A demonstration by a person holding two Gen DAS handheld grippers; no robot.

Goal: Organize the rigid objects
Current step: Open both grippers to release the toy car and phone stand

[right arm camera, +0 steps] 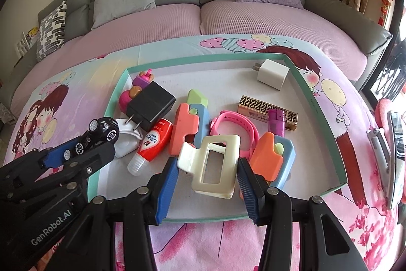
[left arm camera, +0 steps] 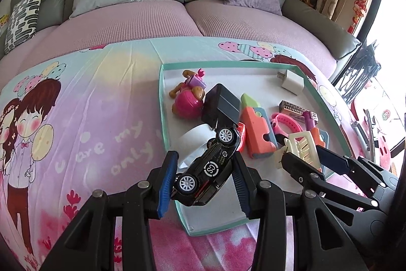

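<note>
In the left wrist view, the left gripper [left arm camera: 203, 179] clamps a black toy car [left arm camera: 206, 166] across its body, tilted nose-up above the near left corner of the teal-rimmed tray [left arm camera: 162, 103]; it looks stiff, light and glossy, so probably slippery. In the right wrist view, the right gripper [right arm camera: 206, 184] pinches a cream hair claw clip [right arm camera: 212, 164] by its sides above the tray's near middle; its hard plastic teeth seem breakable, so the frame is the safer hold.

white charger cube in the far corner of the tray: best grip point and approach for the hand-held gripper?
Grip the white charger cube across its two flat side faces, mid-body, coming from above and the near side. Its prongs stick out to the left, so keep the fingers off that end. It lies close to the tray's far right corner, yet nothing touches it. The flat parallel faces should seat well between the pads.
</note>
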